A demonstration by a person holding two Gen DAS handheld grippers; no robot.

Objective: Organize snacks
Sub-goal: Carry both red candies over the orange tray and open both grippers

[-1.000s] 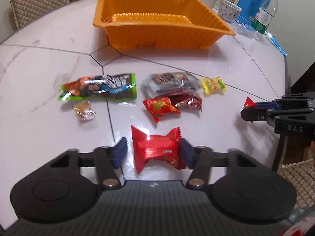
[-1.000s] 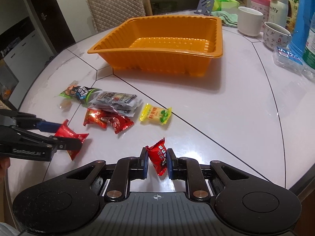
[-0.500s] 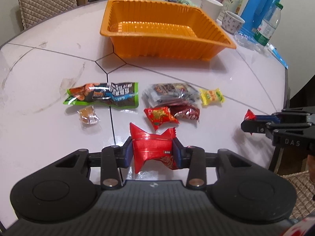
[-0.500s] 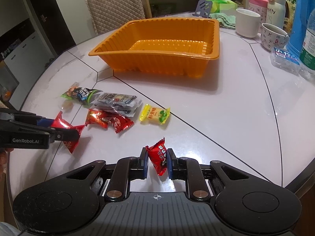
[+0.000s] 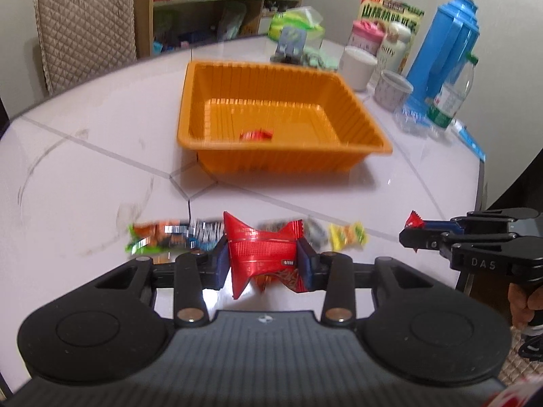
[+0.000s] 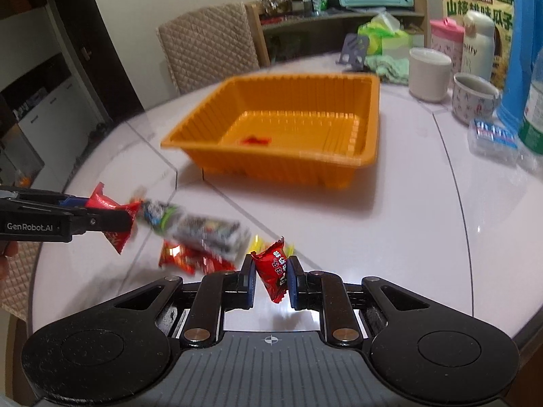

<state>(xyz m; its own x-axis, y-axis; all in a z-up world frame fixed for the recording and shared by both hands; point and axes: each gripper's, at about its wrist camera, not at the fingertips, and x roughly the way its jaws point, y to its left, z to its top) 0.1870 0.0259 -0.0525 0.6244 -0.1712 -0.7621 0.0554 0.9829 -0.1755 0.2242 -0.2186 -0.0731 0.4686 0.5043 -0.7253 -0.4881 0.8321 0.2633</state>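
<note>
White marble table (image 5: 101, 156), orange tray (image 5: 370, 142) at frame centre. Both grippers have just lifted: left gripper (image 5: 263, 261) clamps a red foil candy (image 5: 261, 251), right gripper (image 6: 271, 276) pinches a small red packet (image 6: 275, 271). Tray's next.

Left hand-held gripper (image 5: 264, 261) and right hand-held gripper (image 6: 270, 276) both clamped, tilted downward.
</note>
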